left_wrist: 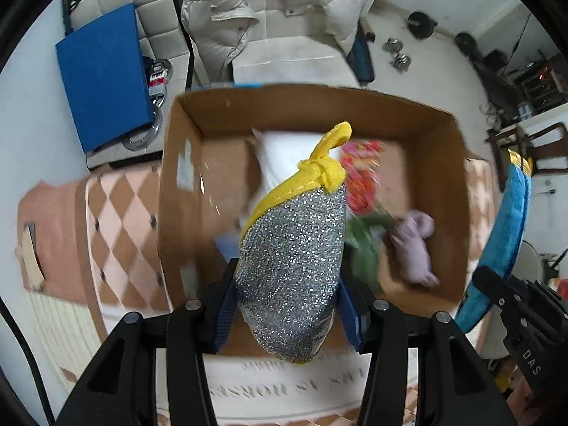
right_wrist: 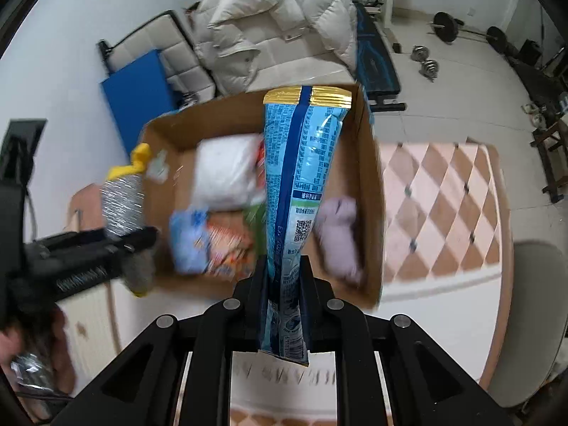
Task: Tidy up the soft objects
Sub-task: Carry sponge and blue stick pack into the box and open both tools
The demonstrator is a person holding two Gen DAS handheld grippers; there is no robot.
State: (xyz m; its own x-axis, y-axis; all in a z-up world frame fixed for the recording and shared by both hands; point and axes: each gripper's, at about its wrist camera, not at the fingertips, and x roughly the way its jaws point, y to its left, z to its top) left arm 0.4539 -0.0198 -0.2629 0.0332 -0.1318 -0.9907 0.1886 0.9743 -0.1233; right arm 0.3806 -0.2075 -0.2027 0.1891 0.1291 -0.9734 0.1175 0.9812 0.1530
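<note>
I hold both loads over the cardboard box (left_wrist: 443, 191) for dropping in: left hand-held gripper (left_wrist: 287, 305) clamps the glittery scrubber (left_wrist: 291, 262), right hand-held gripper (right_wrist: 284, 305) pinches the blue packet (right_wrist: 301, 177).

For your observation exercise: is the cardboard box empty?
No, the brown cardboard box already holds a white pillow-like bundle and a lilac plush toy.

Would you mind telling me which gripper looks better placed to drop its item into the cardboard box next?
Probably the left gripper: its silver scrubber already hangs over the cardboard box, whereas the right gripper grips its blue packet nearer the front edge.
</note>
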